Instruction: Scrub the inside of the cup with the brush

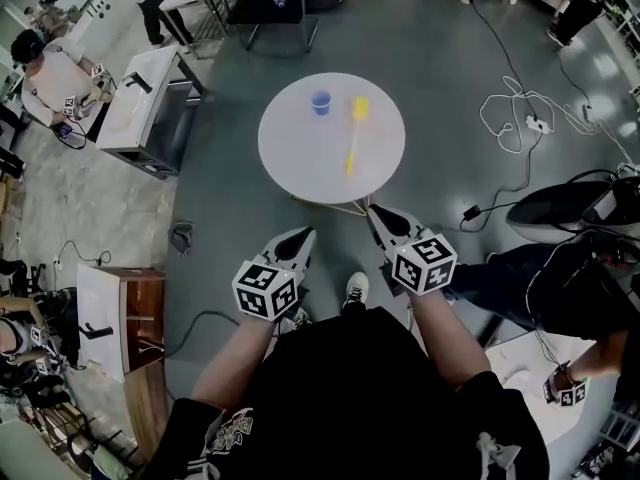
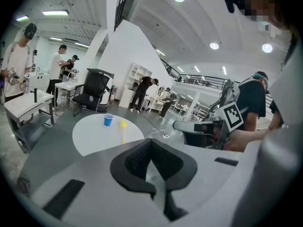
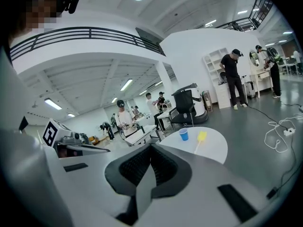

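A small blue cup [image 1: 320, 102] stands upright on the round white table [image 1: 300, 158], toward its far side. To its right lies a yellow brush [image 1: 355, 128], head away from me, handle pointing toward me. Both grippers hang in the air short of the table's near edge. My left gripper [image 1: 302, 238] is shut and holds nothing. My right gripper [image 1: 378, 215] is shut and empty too. From the left gripper view the cup [image 2: 108, 119] and brush [image 2: 123, 128] lie ahead on the table [image 2: 94, 138]. The right gripper view shows the cup [image 3: 183, 134] and brush [image 3: 200, 138] ahead as well.
White desks [image 1: 140, 103] and a black chair [image 1: 275, 3] stand beyond and left of the table. Cables and a power strip [image 1: 530, 123] lie on the floor to the right. Several people work around the room. A wooden cabinet [image 1: 120, 318] is at my left.
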